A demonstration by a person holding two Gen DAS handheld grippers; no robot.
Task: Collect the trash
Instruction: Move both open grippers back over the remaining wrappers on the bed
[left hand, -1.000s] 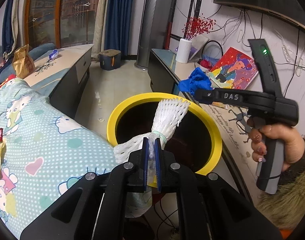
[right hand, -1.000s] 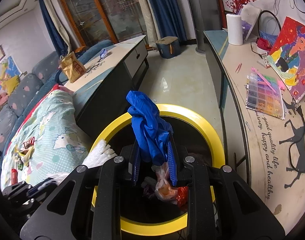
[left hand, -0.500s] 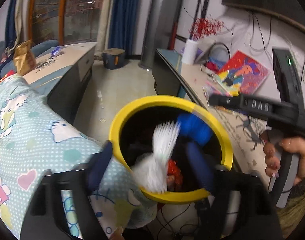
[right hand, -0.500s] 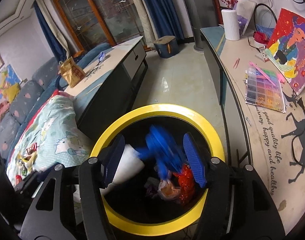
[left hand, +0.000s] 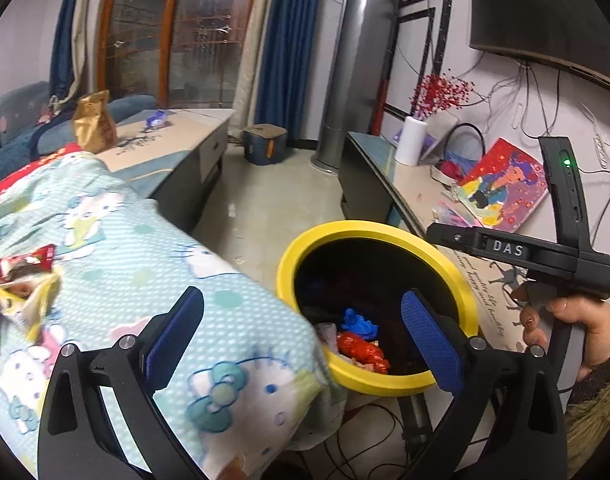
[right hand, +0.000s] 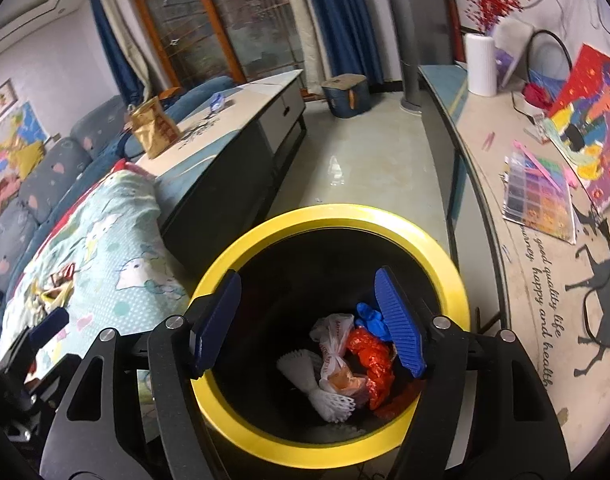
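bin [right hand: 265, 438] holds foam net [right hand: 329, 398] and blue glove [right hand: 371, 320], low inside. we keep right gripper [right hand: 309, 320] and left gripper [left hand: 303, 338] splayed, empty; wrappers [left hand: 21, 284] far left await us.

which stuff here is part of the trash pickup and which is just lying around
Part of the job:
- yellow-rimmed bin
- white foam net, blue glove, red wrapper inside it
- wrappers on the blanket
- left gripper, right gripper, both open

Just lying about:
- bead organizer
- painting
- white vase
- brown snack bag
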